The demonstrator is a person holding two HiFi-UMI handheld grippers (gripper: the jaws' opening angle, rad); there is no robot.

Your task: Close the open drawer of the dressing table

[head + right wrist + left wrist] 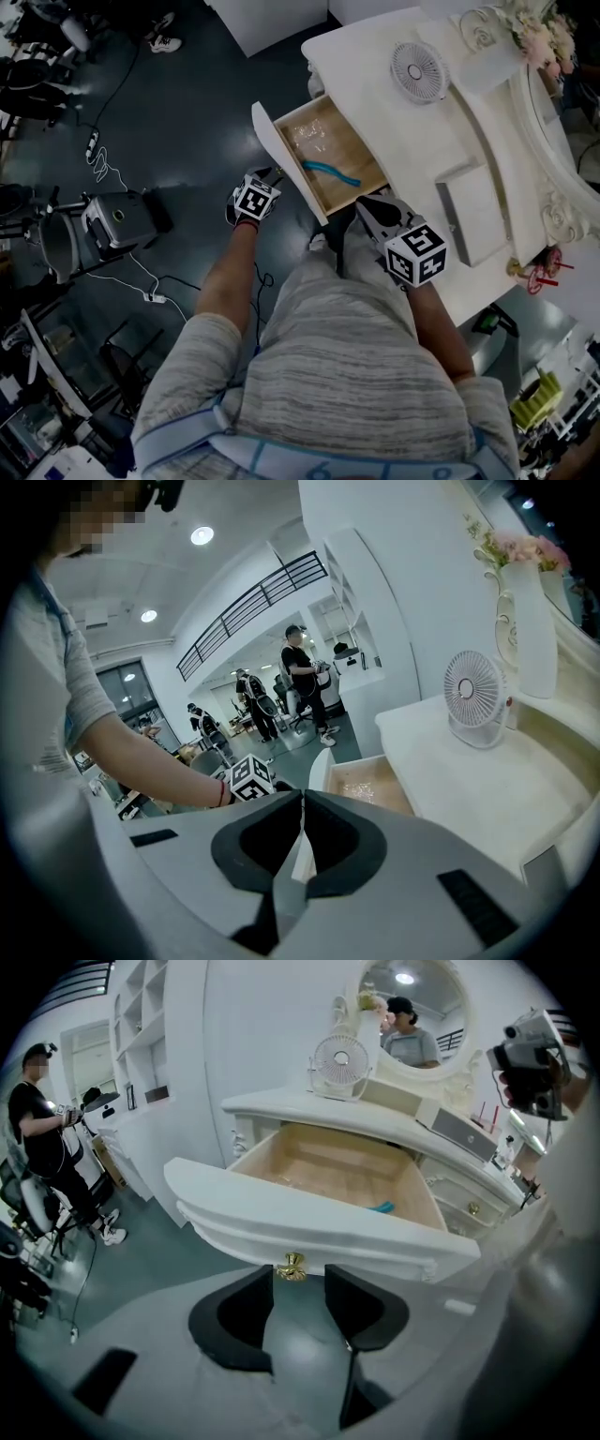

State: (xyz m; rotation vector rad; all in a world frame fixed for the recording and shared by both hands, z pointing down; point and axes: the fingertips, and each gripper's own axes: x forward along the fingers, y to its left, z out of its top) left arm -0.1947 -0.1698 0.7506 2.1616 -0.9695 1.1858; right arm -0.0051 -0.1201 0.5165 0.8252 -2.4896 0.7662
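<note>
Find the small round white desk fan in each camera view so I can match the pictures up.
Head view: the small round white desk fan is at upper right, on the white tabletop.
Left gripper view: the fan is at upper centre, left of the round mirror.
Right gripper view: the fan is at right of centre.
Shared landmark: the open wood-lined drawer, in front of the fan.

Left fingers (pixel 234 1321) apart, right fingers (pixel 258 844) together

Dim head view; brighter fisheye gripper views with dark, warped corners
</note>
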